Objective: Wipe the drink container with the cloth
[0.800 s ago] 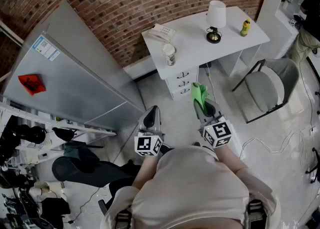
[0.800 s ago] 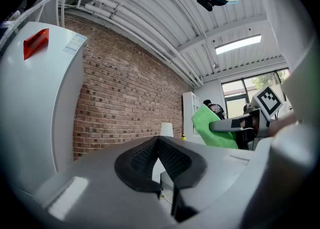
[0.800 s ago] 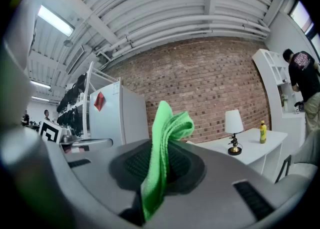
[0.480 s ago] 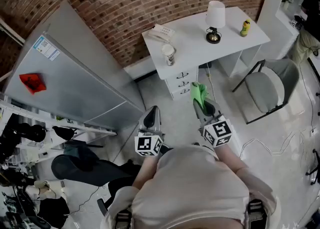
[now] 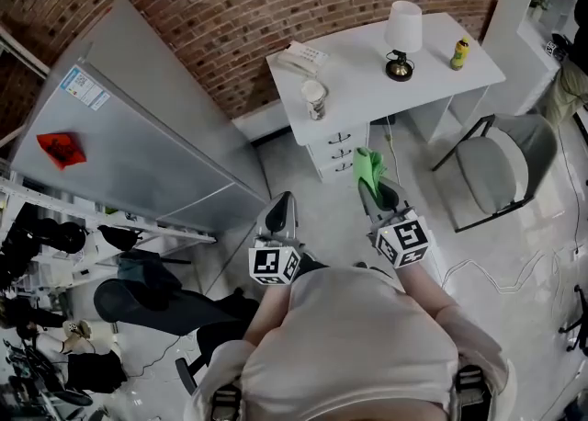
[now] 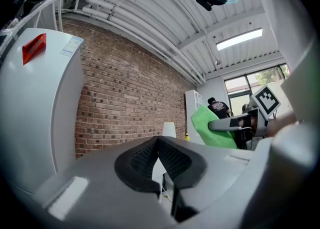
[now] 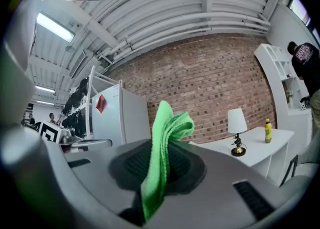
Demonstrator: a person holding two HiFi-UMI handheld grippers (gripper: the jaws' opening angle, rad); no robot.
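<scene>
Green cloth (image 5: 369, 167) is pinched btw the pads of the right gripper (image 5: 371, 187), lower centre of the head view. In the right gripper view it stands up folded out of the closed jaws. The drink items are well apart from it, on the white desk (image 5: 367, 79) at upper right. A pale cup (image 5: 314, 98) stands near the desk's left front edge w/ a print we can't read. A small yellow bottle (image 5: 459, 52) stands at the far right, label too small to read. The left gripper (image 5: 279, 211) holds nothing, jaw tips pressed together. The fridge (image 5: 138, 143) at upper left has a pale-blue sticker (image 5: 81, 88), text illegible, and a red tag (image 5: 55, 149). Each gripper's cube shows black-and-white square markers. Also on the desk: a white-shade lamp (image 5: 402, 35) and a white phone-like item (image 5: 299, 59). A grey chair (image 5: 501, 166) is right of the desk, w/ a brick wall (image 5: 230, 5) behind. Floor lies btw the grippers and the desk's drawers (image 5: 338, 148). Vs 0.8 s ago, we see the desk & its things slightly further right in frame. The grippers are approx where they were, cloth still held.
</scene>
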